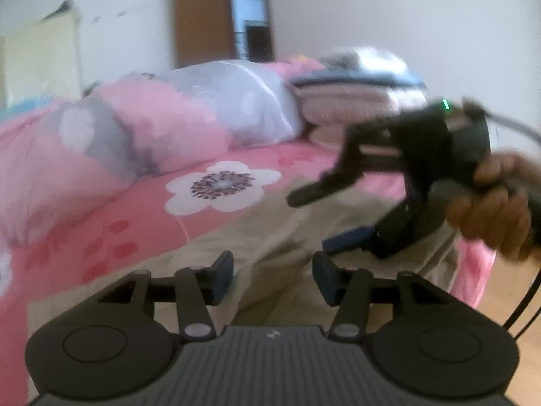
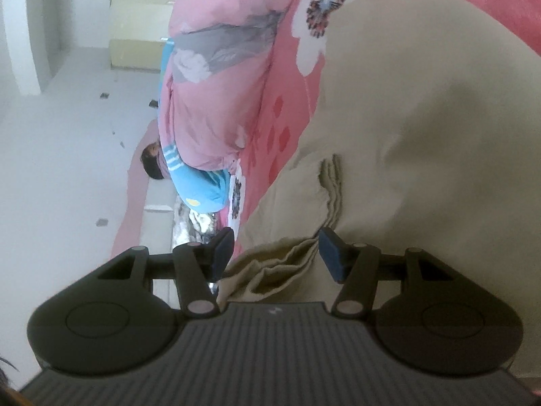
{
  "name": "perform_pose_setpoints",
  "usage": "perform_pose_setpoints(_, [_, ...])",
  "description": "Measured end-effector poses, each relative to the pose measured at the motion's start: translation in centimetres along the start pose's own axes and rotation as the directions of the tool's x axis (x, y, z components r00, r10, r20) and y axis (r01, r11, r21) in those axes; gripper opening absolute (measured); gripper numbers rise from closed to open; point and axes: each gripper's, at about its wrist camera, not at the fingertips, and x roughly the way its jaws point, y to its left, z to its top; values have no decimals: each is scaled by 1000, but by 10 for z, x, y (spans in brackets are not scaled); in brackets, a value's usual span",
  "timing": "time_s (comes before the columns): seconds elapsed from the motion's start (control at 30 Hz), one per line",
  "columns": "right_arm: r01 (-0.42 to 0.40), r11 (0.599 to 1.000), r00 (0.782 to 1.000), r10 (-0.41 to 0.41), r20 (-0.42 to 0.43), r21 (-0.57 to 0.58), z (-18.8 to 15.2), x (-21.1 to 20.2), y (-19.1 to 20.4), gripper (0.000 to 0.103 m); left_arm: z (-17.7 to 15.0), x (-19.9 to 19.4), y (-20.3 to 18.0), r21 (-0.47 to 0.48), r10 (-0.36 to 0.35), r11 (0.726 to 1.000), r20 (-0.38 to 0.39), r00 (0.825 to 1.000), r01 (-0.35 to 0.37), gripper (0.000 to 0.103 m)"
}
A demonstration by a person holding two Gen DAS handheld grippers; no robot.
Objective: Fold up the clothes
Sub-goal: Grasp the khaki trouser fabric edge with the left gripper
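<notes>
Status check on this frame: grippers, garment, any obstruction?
Left hand-held gripper open, empty. Right hand-held gripper open, bunched hem between jaws, unpinched. Beige garment spread on pink floral bedsheet. Nothing blocking.

Garment (image 1: 270, 230) on bed (image 1: 135, 237), quilt (image 1: 152, 128) behind, clothes stack (image 1: 355, 101) right

White walls (image 1: 372, 17) ahead of the left gripper, brown door (image 1: 199, 17) open ahead, pink floral bed (image 1: 135, 230) below, rolled duvet (image 1: 142, 128) beyond, wooden floor (image 1: 500, 308) lower right
</notes>
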Motion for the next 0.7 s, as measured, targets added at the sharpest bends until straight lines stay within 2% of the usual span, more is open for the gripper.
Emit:
perform_pose_setpoints(0.1, [-12,1000,1000,12,11,24,3,1,-6,55,0,15,-10,93,32,995,-31,999,-29,55])
perform_pose_setpoints(0.2, [-26,999,999,25,20,35,2,1,-10,55,2,29,-14,137,58,989,-58,997,-50,55])
perform_pose_setpoints(0.23, [-29,999,999,28,23,37,1,1,-11,55,2,31,-15,140,62,989,-64,996,-52,49])
perform_pose_setpoints(0.27, [-32,999,999,31,26,38,1,1,-12,55,3,32,-15,137,63,989,-66,996,-53,36])
perform_pose_setpoints(0.3, [-34,999,999,33,29,41,1,1,-13,55,4,33,-14,130,61,990,-70,996,-52,28])
perform_pose_setpoints(0.33, [-37,998,999,35,31,45,0,2,-13,55,5,33,-11,108,58,993,-72,996,-50,16])
perform_pose_setpoints(0.37, [-39,998,999,37,34,48,0,2,-14,55,6,32,-7,77,59,996,-69,996,-54,12])
perform_pose_setpoints(0.53, [-34,998,999,32,43,47,-2,1,-11,55,5,15,23,-120,106,987,-26,994,-108,7])
perform_pose_setpoints(0.6, [-35,998,998,33,44,43,-4,3,-8,55,3,3,39,-205,131,970,-10,991,-130,7])
perform_pose_setpoints(0.7, [-38,999,998,37,42,37,-7,8,-3,55,-7,-16,66,-355,171,922,12,985,-155,7])
